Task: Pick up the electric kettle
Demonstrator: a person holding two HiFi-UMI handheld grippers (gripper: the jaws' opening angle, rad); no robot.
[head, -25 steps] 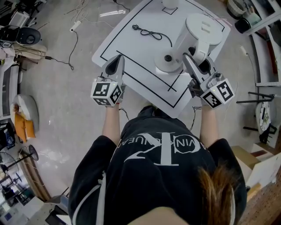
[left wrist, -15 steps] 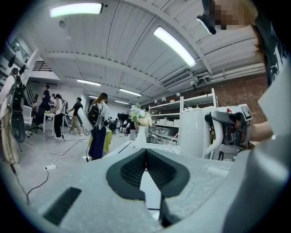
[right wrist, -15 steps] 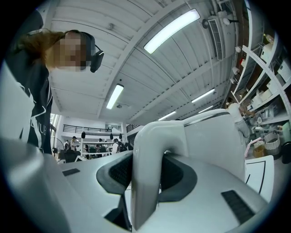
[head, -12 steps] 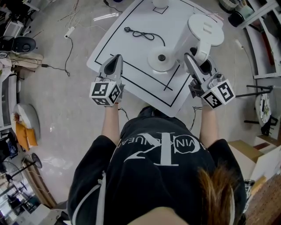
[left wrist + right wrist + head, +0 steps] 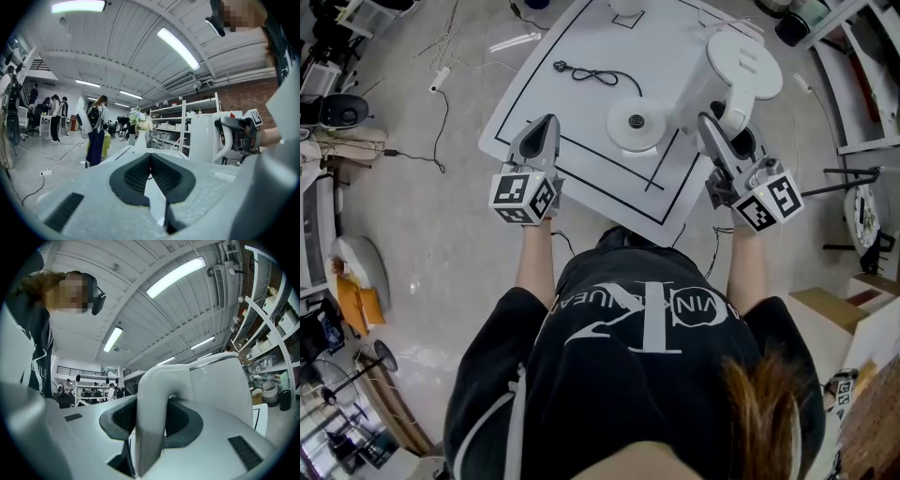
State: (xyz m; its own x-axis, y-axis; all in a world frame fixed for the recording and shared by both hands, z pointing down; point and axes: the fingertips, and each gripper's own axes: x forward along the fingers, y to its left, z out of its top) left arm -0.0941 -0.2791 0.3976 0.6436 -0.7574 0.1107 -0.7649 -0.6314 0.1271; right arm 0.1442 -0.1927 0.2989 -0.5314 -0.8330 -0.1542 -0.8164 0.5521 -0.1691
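Head view, surface [image 5: 581,56]: white, marked with black lines, standing on a grey floor.
Head view, base [image 5: 636,125]: round and white, bare, on the surface near its front right part.
Head view, cord [image 5: 598,73]: black, lying loose on the surface behind the base.
Head view, kettle [image 5: 741,66]: white, off the base and to its right, over the surface's right edge.
Head view, right gripper [image 5: 707,122]: at the kettle's near side, where the handle is.
Head view, left gripper [image 5: 548,124]: over the surface's front left edge, well apart from the kettle and base.
Left gripper view, left gripper [image 5: 150,157]: fingers brought together, nothing between them.
Left gripper view, kettle [image 5: 206,138]: off to the right, with the right gripper [image 5: 239,133] on its handle.
Left gripper view, vase [image 5: 140,138]: white, with flowers, straight ahead at the surface's far end.
Right gripper view, right gripper [image 5: 150,406]: fingers partly apart, pads [image 5: 124,418] pressed on either side of the handle [image 5: 152,427].
Right gripper view, kettle [image 5: 220,380]: body close ahead, just beyond the clamped handle.
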